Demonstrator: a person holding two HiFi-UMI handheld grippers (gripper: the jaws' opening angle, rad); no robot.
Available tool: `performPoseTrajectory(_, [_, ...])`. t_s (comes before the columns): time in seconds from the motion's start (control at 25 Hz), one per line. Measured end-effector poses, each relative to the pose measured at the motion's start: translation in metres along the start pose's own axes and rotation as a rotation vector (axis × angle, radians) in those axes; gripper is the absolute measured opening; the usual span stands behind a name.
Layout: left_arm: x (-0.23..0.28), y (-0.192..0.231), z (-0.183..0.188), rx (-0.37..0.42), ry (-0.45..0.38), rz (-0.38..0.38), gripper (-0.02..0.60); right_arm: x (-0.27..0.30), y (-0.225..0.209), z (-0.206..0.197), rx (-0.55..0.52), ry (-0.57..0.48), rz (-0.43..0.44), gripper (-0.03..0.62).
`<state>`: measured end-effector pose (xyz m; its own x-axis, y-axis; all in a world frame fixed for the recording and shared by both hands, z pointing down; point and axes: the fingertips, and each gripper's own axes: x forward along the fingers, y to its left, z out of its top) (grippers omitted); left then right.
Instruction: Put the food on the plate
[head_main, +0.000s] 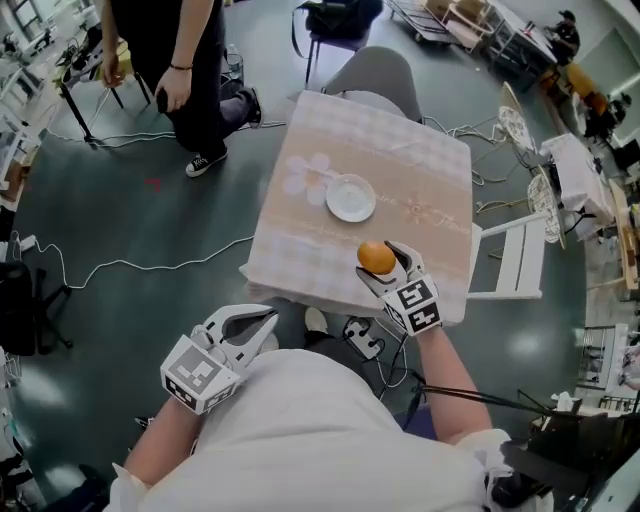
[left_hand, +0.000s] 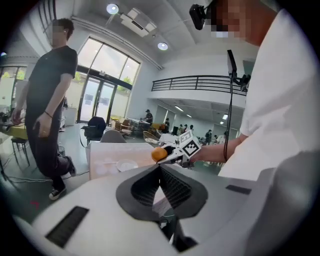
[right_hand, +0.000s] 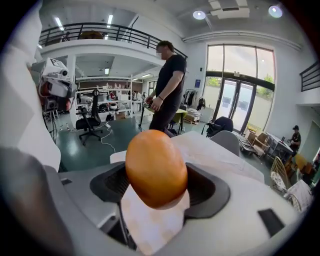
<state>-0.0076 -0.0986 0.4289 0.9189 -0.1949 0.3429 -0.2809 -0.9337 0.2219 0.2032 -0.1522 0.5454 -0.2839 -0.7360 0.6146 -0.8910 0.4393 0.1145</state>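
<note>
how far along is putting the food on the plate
Done: the orange-brown roll is picked up, clamped by the right gripper above the table. In hand: carrying it. Remaining: reach the empty plate and release. The left gripper is shut, idle.

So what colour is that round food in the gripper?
The food is orange, clearest in the right gripper view.

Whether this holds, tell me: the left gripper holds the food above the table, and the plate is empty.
Wrong gripper. The right gripper holds the food above the table, and the plate is empty. The right gripper view shows the food between its jaws; the left gripper is shut on nothing.
</note>
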Motion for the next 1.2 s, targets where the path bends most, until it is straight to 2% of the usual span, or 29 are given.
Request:
performPoseTrajectory(0.28, [0.029,0.033,0.027,-0.022,0.002,0.202,0.009,0.096,-0.086,-0.016,-0.100,0.101,0.093,0.348])
performPoseTrajectory(0.52, [0.040,0.046,0.023,-0.119,0.000,0.345,0.009,0.171,-0.126,-0.039,-0.136,0.189,0.172,0.348])
performPoseTrajectory(0.68, [0.037,0.051,0.017,-0.155,0.020,0.425,0.009,0.202,-0.136,-0.048,-0.171,0.231,0.202,0.348])
performPoseTrajectory(0.84, [0.037,0.051,0.016,-0.186,0.038,0.482,0.009,0.217,-0.134,-0.045,-0.235,0.265,0.233,0.348])
performPoseTrajectory(1.0, [0.041,0.056,0.018,-0.187,0.037,0.497,0.009,0.223,-0.133,-0.053,-0.269,0.302,0.245,0.348])
performPoseTrajectory(1.2, [0.045,0.055,0.018,-0.197,0.039,0.506,0.009,0.226,-0.132,-0.058,-0.233,0.288,0.263,0.348])
